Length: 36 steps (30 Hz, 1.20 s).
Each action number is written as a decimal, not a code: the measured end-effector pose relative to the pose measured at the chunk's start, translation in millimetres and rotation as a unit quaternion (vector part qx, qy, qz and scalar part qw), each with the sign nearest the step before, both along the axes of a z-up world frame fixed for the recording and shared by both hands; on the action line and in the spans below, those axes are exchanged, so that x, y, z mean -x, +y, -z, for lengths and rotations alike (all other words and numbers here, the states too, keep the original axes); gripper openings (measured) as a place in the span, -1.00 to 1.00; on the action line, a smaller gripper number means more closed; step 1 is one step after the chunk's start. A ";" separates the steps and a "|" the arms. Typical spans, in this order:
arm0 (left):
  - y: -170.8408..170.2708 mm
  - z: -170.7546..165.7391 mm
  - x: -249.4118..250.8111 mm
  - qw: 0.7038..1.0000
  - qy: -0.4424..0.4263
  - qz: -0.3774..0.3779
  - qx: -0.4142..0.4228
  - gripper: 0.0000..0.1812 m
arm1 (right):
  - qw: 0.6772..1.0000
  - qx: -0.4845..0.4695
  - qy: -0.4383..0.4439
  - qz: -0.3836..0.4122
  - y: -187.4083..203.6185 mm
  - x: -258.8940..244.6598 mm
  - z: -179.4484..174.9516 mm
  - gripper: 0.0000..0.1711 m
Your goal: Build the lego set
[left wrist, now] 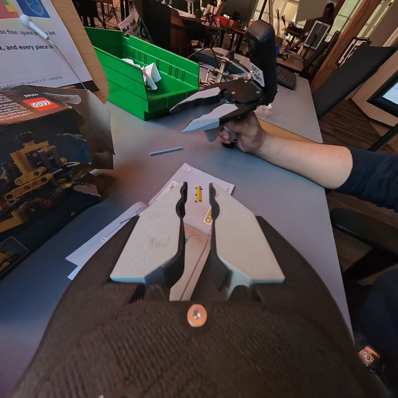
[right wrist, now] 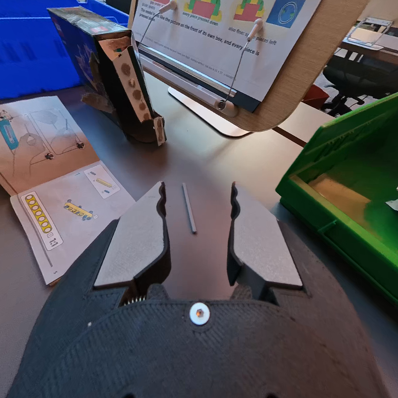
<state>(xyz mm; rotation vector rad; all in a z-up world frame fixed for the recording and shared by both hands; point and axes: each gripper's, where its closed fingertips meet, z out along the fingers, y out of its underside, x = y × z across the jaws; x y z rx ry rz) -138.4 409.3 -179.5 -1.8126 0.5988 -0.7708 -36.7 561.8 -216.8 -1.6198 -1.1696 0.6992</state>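
Note:
A thin grey lego axle (right wrist: 189,207) lies on the grey table, in line with the gap of my right gripper (right wrist: 198,185), which is open and empty just above it. The axle also shows in the left wrist view (left wrist: 166,151), below the right gripper (left wrist: 181,120) held in a hand. My left gripper (left wrist: 197,185) is open and empty, hovering over the open instruction booklet (left wrist: 202,178). The booklet shows in the right wrist view (right wrist: 64,206) at the left. The torn lego box (left wrist: 43,150) stands at the left, and in the right wrist view (right wrist: 112,86) behind the booklet.
A green bin (left wrist: 150,71) with crumpled white paper stands at the back; it shows in the right wrist view (right wrist: 344,189) close at the right. A wooden stand with a printed sheet (right wrist: 226,53) rises behind the axle. A blue bin (right wrist: 32,53) is far left.

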 end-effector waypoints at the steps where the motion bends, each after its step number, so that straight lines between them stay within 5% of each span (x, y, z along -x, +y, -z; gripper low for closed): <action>1: -0.5 -0.1 -0.6 1.000 -0.001 0.002 0.000 -0.81 | 1.000 -0.001 -0.002 -0.004 -1.2 0.6 0.4 -0.33; 7: -0.5 -4.3 2.1 1.000 0.009 -0.004 -0.007 -0.75 | 1.000 0.018 0.013 -0.022 -3.9 0.6 -1.6 -0.35; 11: -3.4 -59.1 23.4 0.998 0.003 -0.017 -0.059 -0.72 | 0.999 0.021 0.018 -0.030 -5.5 0.7 -2.7 -0.38; 14: 4.9 -91.3 58.5 0.995 0.054 -0.044 -0.069 -0.65 | 0.999 0.022 0.010 -0.037 -7.2 2.1 -0.4 -0.38; 20: 51.3 -99.9 161.4 0.981 0.132 -0.143 0.019 -0.56 | 0.999 0.025 0.015 -0.032 -5.7 1.2 -1.6 -0.39; 27: 86.8 -45.8 258.8 0.945 0.202 -0.228 0.120 -0.53 | 1.000 0.018 0.002 -0.024 -4.2 1.6 1.5 -0.39; 36: 78.1 44.6 339.0 0.898 0.211 -0.259 0.286 -0.65 | 0.999 0.040 0.030 -0.011 3.3 -4.0 -3.6 -0.40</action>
